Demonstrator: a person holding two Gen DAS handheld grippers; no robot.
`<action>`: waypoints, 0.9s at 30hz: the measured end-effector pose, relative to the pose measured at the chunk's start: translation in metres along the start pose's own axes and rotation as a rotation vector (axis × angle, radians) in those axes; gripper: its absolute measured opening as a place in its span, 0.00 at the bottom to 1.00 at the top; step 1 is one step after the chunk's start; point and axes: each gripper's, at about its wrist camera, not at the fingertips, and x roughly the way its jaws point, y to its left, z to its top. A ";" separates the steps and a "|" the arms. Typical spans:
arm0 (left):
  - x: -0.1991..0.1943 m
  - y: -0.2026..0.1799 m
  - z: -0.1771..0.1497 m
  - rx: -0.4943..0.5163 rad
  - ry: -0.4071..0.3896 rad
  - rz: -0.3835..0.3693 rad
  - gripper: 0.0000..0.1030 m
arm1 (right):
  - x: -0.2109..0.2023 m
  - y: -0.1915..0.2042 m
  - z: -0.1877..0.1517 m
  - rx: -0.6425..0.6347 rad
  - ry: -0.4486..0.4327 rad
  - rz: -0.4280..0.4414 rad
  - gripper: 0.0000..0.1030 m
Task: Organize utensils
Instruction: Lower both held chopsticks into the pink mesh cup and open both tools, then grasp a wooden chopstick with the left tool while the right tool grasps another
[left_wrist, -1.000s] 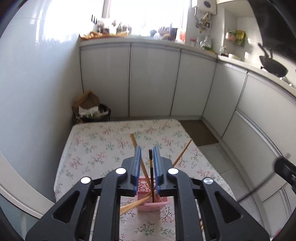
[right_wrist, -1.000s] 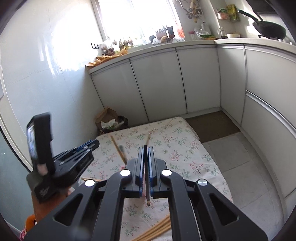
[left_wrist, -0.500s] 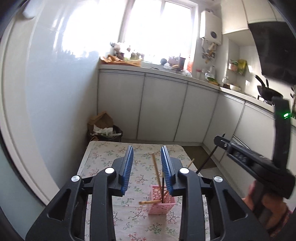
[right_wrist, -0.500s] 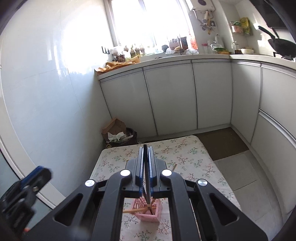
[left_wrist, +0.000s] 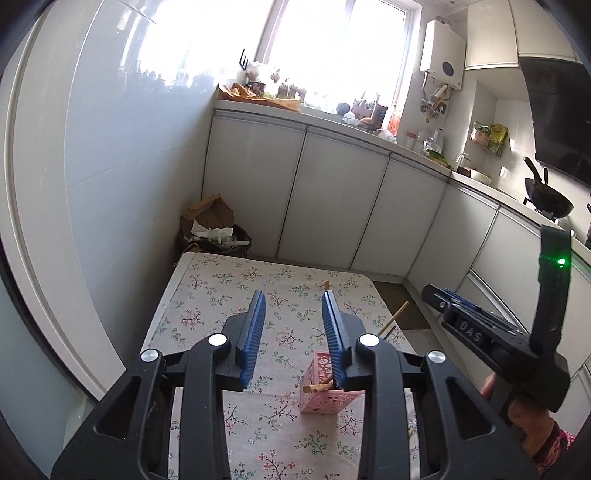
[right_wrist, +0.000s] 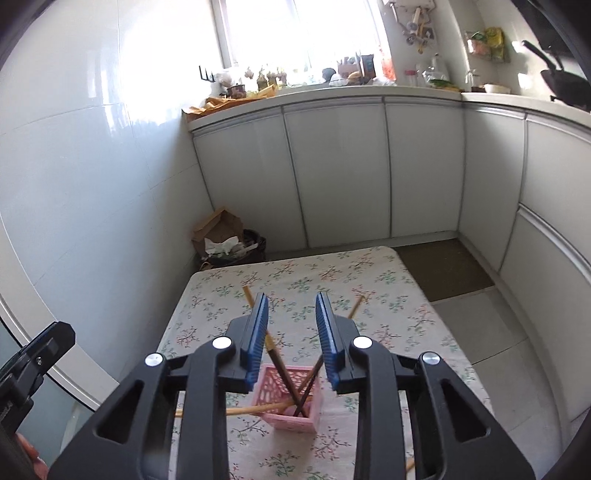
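A pink lattice holder (right_wrist: 291, 400) stands on the floral tablecloth (right_wrist: 388, 295) and also shows in the left wrist view (left_wrist: 327, 397). Several chopsticks (right_wrist: 284, 373) lean in it, wooden with dark tips, crossing each other; one pale chopstick (right_wrist: 243, 411) pokes out sideways to the left. My right gripper (right_wrist: 290, 306) is open and empty, above and just behind the holder. My left gripper (left_wrist: 291, 308) is open and empty, with the holder below its right finger. The right gripper's body (left_wrist: 495, 343) shows at the right of the left wrist view.
White kitchen cabinets (right_wrist: 332, 173) run behind and to the right of the table. A bin with cardboard and paper (right_wrist: 229, 240) stands at the far left corner. The left gripper's body (right_wrist: 33, 354) shows at the left edge. A wok (left_wrist: 546, 201) sits on the counter.
My right gripper has opened and let go of the dark chopstick, which now stands in the pink holder. My left gripper has opened wider and drawn back to the left.
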 end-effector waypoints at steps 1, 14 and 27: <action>-0.001 -0.002 0.000 0.003 0.002 -0.001 0.32 | -0.004 -0.002 0.000 0.004 0.003 0.003 0.28; -0.029 -0.031 -0.014 0.051 -0.024 0.020 0.78 | -0.069 -0.031 -0.026 0.035 -0.049 -0.118 0.76; -0.031 -0.069 -0.055 0.170 0.091 -0.009 0.93 | -0.126 -0.067 -0.074 0.037 -0.073 -0.241 0.94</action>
